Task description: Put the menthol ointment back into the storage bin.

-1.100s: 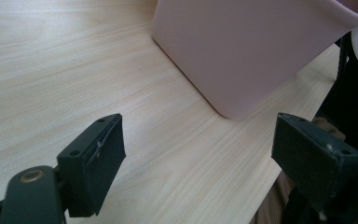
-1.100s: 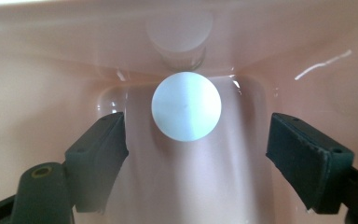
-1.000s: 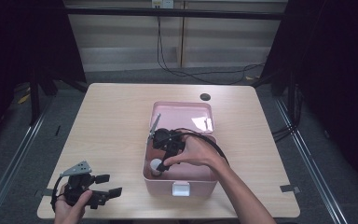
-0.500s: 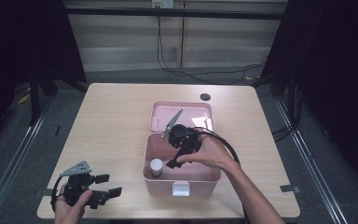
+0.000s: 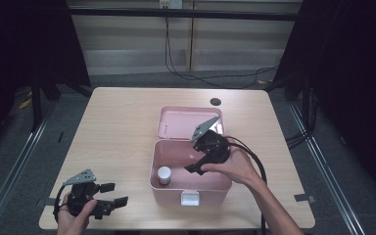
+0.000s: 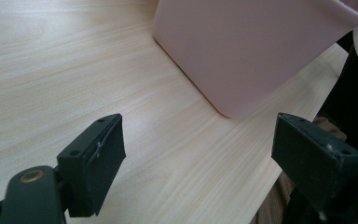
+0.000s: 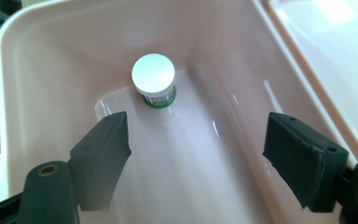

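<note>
An open pink box point(image 5: 210, 185) stands mid-table with its lid point(image 5: 176, 123) flipped back. A small white-capped bottle point(image 5: 164, 175) stands upright in the box's front left corner. My right gripper point(image 5: 196, 164) hovers over the box's right half, open, a hand's width from the bottle. In the right gripper view the bottle point(image 7: 153, 80) sits beyond the open right gripper point(image 7: 200, 154), with a green band under its cap. My left gripper point(image 5: 113, 194) rests open near the table's front left corner. In its own view, that left gripper point(image 6: 198, 149) faces the box's outer wall point(image 6: 251, 46).
A white latch point(image 5: 190, 198) hangs on the box's front wall. A dark round grommet point(image 5: 215, 102) sits in the table near the far edge. Bare wooden table point(image 5: 112, 132) stretches left of the box. The right gripper's cable point(image 5: 254, 161) loops over the right side.
My right gripper has let go of the bottle and drawn back to the right, above the box's right half. The bottle stays in the box. The left gripper has not moved.
</note>
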Demonstrator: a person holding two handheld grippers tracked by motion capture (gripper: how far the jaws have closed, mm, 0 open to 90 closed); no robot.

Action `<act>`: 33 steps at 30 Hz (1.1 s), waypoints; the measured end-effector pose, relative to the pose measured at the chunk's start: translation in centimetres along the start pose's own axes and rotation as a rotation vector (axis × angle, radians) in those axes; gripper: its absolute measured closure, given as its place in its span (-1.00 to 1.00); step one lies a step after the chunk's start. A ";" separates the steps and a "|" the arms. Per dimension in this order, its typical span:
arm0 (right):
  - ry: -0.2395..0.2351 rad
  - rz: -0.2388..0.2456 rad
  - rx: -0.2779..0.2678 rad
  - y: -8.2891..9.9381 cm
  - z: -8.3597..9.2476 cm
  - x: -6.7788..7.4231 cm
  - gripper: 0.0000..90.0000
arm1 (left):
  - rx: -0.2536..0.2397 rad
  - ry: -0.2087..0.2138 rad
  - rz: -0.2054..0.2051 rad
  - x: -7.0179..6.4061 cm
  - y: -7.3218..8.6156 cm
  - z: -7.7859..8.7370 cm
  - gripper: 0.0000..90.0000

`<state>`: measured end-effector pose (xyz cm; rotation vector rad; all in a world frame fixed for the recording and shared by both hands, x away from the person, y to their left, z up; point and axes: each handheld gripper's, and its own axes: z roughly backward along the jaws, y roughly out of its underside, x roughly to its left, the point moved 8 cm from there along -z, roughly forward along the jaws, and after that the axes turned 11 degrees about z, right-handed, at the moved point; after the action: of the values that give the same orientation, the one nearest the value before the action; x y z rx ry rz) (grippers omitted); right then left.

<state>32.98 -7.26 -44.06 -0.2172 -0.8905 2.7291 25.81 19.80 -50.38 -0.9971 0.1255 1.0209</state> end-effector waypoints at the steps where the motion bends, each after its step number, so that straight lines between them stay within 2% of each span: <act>1: 0.009 -0.001 -0.011 0.2 0.3 -0.1 -0.50 | 0.000 0.001 0.001 0.0 0.0 0.0 -0.62; 8: 0.077 -0.029 -0.082 1.0 2.0 -0.2 -0.46 | 0.003 0.001 0.002 0.0 0.1 0.0 -0.62; 12: 0.149 -0.043 -0.131 1.6 3.1 -0.4 -0.42 | 0.000 -0.002 0.000 0.1 0.0 0.1 -0.62; 17: 0.189 -0.068 -0.158 2.5 4.5 -0.4 -0.46 | 0.004 -0.004 0.002 0.0 0.1 0.0 -0.62; 20: 0.211 -0.099 -0.175 3.3 5.2 -0.6 -0.47 | 0.005 -0.001 0.004 0.0 0.1 0.0 -0.62; 23: 0.247 -0.128 -0.215 4.1 6.1 -0.8 -0.49 | 0.009 -0.002 -0.002 0.0 0.1 -0.1 -0.62; 25: 0.253 -0.150 -0.237 4.7 6.6 -0.7 -0.49 | 0.010 -0.005 -0.003 0.1 0.1 -0.1 -0.62; 30: 0.284 -0.183 -0.260 6.3 7.8 -0.5 -0.48 | 0.003 0.003 0.006 0.0 0.1 0.0 -0.58; 33: 0.327 -0.215 -0.296 7.4 9.0 -0.5 -0.45 | 0.002 0.007 0.001 -0.2 0.2 0.0 -0.58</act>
<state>29.93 -18.19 -41.21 -0.5701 -1.1399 2.2704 25.60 19.71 -50.44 -0.9995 0.1328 1.0183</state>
